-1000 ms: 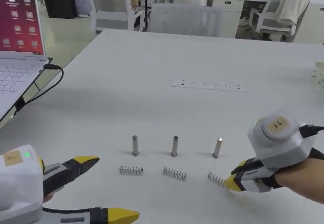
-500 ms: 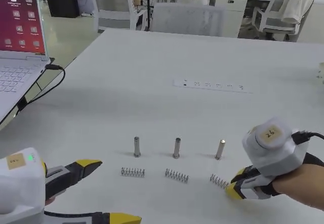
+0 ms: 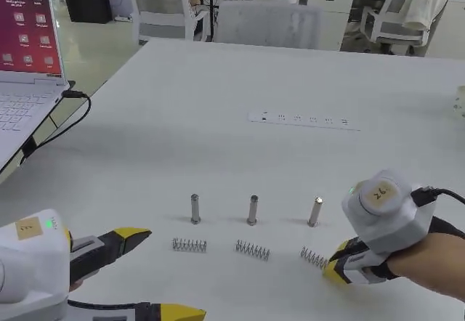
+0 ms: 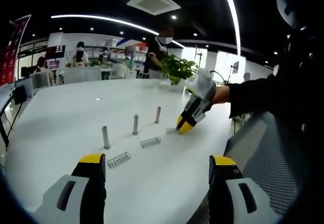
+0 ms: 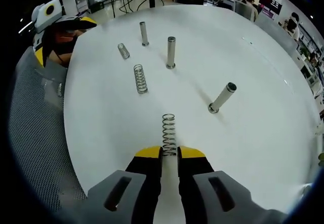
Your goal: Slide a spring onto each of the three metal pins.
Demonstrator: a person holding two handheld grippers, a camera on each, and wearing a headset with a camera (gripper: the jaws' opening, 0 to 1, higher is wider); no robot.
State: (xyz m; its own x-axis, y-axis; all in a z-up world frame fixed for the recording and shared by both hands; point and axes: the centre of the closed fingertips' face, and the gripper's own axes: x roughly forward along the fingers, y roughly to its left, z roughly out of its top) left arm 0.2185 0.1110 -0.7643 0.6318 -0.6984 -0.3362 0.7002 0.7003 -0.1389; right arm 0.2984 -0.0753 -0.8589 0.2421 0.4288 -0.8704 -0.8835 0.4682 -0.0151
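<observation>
The right gripper [image 5: 169,154], lowered slightly in the last second, now pinches the near end of the rightmost spring [image 5: 168,127], which still lies on the table [image 3: 290,81] before three bare pins [image 3: 252,210], so lifting seems next; the left gripper [image 4: 157,159] waits wide open.

Lit brightly and evenly from overhead, with a ceiling strip [image 4: 230,11] glaring at 1 o'clock in the left gripper view. Sharp at centre, with faint short shadows beside the pins [image 3: 252,210]; bowed by fisheye toward the edges.
</observation>
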